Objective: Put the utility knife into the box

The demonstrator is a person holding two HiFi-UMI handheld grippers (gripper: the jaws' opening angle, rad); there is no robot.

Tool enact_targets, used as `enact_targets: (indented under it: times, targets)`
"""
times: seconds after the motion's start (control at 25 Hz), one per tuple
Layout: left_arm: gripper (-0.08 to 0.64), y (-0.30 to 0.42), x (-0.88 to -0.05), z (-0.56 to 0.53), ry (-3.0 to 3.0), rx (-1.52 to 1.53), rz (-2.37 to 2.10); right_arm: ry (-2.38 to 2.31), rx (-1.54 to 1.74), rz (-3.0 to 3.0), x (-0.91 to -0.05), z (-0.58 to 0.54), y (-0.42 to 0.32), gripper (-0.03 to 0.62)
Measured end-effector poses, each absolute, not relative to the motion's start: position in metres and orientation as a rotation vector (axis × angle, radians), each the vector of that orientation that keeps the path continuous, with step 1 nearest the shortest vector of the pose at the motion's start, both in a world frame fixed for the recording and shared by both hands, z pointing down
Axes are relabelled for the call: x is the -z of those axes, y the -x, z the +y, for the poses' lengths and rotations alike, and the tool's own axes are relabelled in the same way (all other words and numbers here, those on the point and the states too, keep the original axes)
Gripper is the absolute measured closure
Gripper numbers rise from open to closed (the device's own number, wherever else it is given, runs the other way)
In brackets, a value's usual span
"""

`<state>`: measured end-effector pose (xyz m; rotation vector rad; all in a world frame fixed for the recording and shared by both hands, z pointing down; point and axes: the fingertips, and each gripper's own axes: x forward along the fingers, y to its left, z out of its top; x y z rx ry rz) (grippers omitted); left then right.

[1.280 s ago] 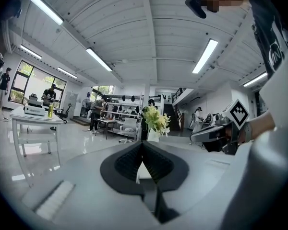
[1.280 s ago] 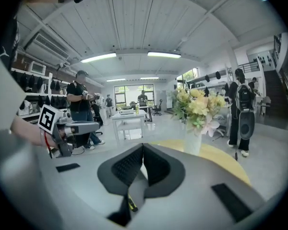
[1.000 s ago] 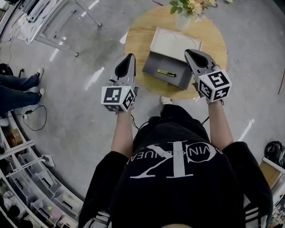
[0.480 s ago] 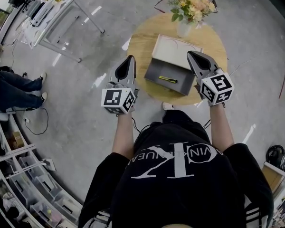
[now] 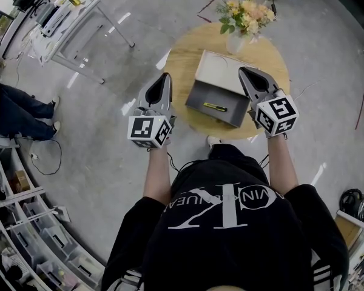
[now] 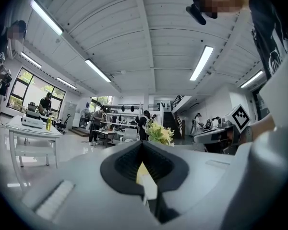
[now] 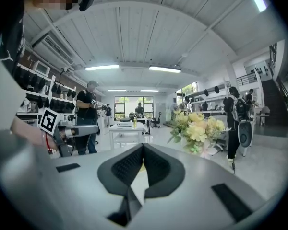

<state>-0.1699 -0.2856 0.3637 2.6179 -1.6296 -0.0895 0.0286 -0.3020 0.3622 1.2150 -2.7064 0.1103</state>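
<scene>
The utility knife (image 5: 214,107), yellow and black, lies flat inside the open grey box (image 5: 197,97) on the round wooden table (image 5: 176,62). The box's pale lid (image 5: 221,70) is folded back behind it. My left gripper (image 5: 166,77) hovers just left of the box, its jaws shut and empty. My right gripper (image 5: 242,71) hovers at the box's right side, also shut with nothing in it. In the left gripper view the left gripper (image 6: 143,144) has its black pads closed tip to tip. The right gripper (image 7: 143,146) looks the same in its own view.
A vase of yellow flowers (image 5: 242,16) stands at the table's far edge behind the box. A white workbench (image 5: 60,14) is at the far left, shelving (image 5: 24,235) at the lower left. A seated person's legs (image 5: 15,111) are at the left. Several people stand in the room.
The knife lies still in the box. Both grippers stay shut and keep their places on either side of it. Only the head view has shifted slightly.
</scene>
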Motion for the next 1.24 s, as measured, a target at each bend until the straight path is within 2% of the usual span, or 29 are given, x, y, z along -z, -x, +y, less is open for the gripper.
enact_targets:
  times: [1.24]
  targets:
    - [0.549,0.183,-0.355,-0.280,-2.605,0.120,-1.669,-1.218,-0.111,-2.715,-0.358,-0.296,-0.024,0.577]
